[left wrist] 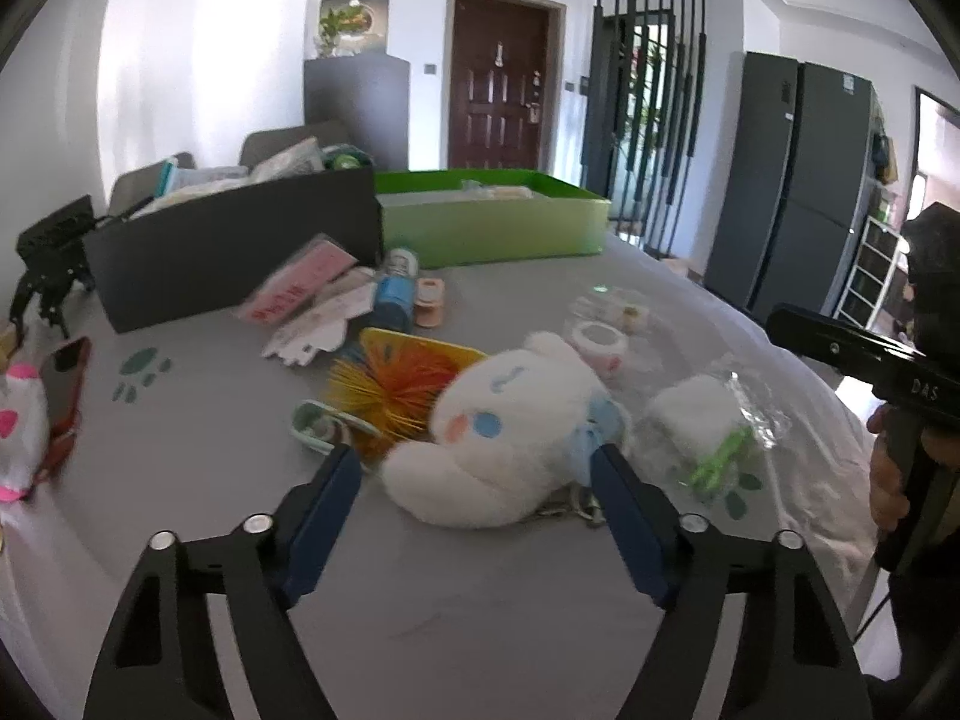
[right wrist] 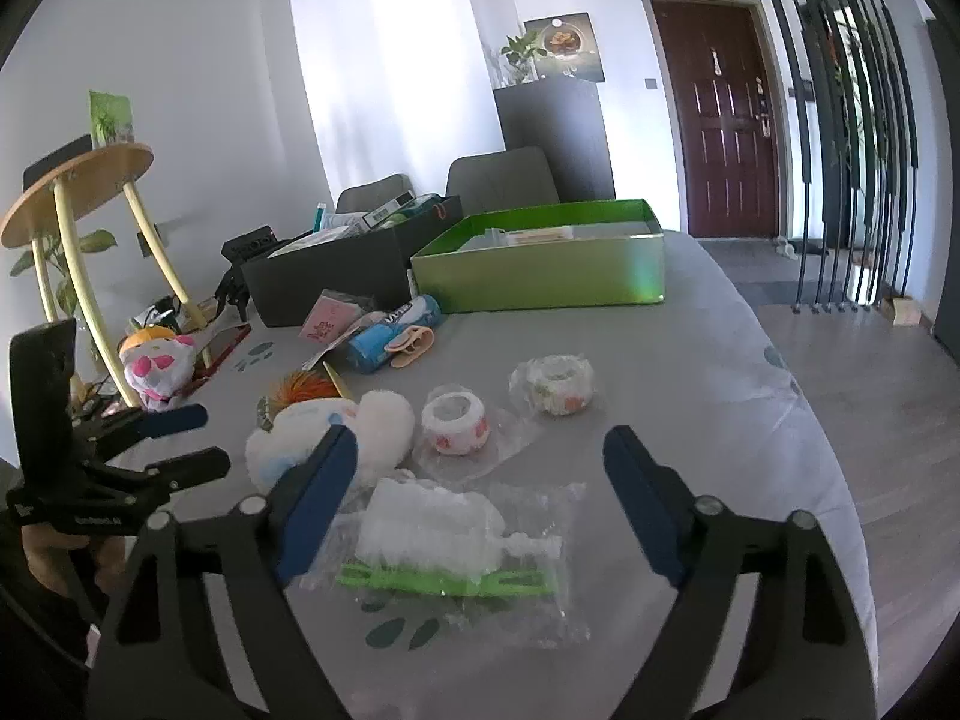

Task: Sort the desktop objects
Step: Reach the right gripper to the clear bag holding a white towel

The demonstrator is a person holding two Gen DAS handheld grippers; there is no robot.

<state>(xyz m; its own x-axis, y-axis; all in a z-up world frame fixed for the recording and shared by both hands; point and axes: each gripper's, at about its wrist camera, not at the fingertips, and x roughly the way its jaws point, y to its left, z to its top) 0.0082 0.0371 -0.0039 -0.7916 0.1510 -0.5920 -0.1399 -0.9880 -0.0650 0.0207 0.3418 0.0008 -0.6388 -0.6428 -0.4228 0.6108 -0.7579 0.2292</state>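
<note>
A white plush dog (left wrist: 510,426) with blue eyes lies on the grey tablecloth, its body partly between the blue pads of my left gripper (left wrist: 477,462). The jaws stand apart on either side of it and I see no squeeze. From the right wrist, the plush dog (right wrist: 360,426) shows behind the near finger. My right gripper (right wrist: 480,450) is open above a clear bag (right wrist: 444,540) holding a white bundle and a green strip. Two wrapped tape rolls (right wrist: 453,423) (right wrist: 555,384) sit just beyond it.
A black box (left wrist: 228,252) full of items and a green box (left wrist: 492,234) stand at the back. Between them and the plush lie a blue roll (left wrist: 393,300), a pink packet (left wrist: 300,285) and an orange spiky ball (left wrist: 390,384). A red-cased phone (left wrist: 66,378) lies left. The table edge (right wrist: 798,420) runs along the right.
</note>
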